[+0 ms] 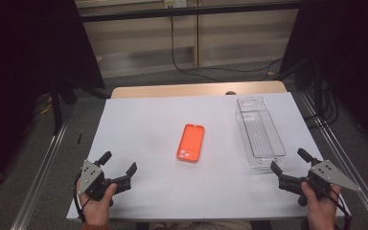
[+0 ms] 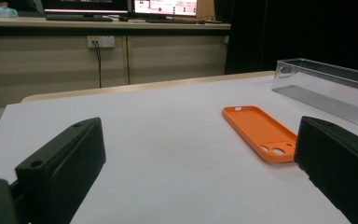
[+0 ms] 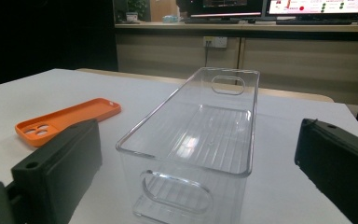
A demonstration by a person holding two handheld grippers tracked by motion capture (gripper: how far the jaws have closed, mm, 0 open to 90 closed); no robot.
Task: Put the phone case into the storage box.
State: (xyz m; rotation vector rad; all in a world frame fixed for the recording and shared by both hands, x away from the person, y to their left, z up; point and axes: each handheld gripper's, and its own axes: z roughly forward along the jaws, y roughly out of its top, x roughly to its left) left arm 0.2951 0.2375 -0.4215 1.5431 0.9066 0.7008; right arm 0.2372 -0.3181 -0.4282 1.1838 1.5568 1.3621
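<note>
Lying mid-table, the orange phone case [image 1: 190, 143] sits well apart from both released claws, left [image 1: 120, 168] and right [image 1: 288, 165].

phone case [image 1: 190, 143] - matt orange | bin [image 1: 260, 134] - clear glossy plastic

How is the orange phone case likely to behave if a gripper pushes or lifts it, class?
The orange phone case lies flat and open side up on the white sheet, so it would probably slide, not roll. It is a thin empty shell, so probably light and perhaps slightly bendy.
</note>
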